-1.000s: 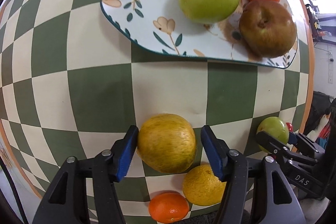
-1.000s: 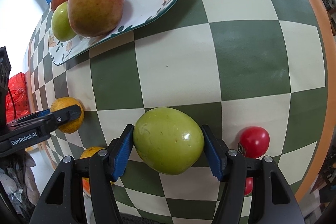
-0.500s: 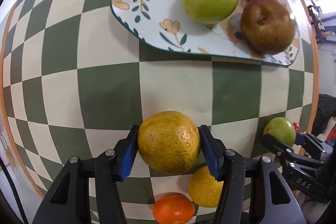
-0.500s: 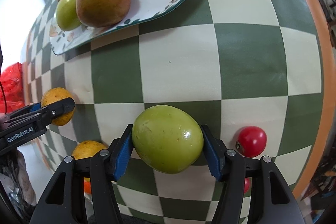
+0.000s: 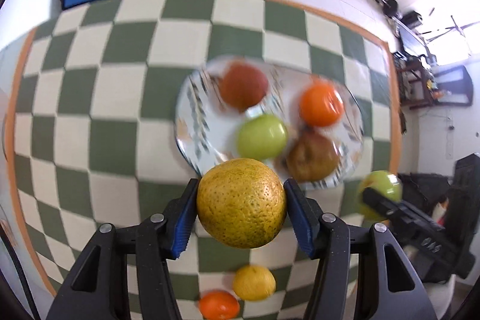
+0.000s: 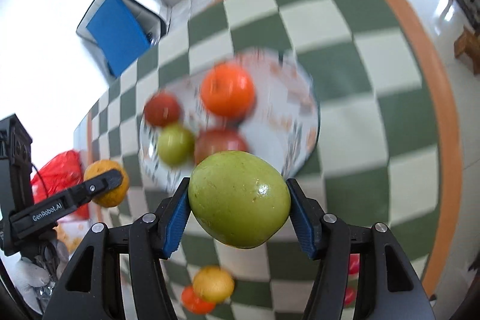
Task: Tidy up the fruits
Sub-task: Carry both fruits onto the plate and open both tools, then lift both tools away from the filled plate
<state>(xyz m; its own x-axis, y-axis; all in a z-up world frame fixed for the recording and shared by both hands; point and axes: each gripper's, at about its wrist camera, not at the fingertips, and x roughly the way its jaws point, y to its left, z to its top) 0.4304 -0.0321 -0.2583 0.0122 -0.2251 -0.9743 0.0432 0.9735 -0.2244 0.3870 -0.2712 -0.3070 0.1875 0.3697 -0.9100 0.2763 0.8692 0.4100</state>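
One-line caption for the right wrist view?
Right claw grips a green fruit above the checkered table, plate of fruit beyond.

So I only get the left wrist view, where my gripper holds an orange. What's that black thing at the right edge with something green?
Observer: The right gripper, shut on a whole green fruit held above the table.
Visitor: Is there any fruit on the table that I can't see?
Observer: Yes, a red tomato, half hidden behind that gripper's finger.
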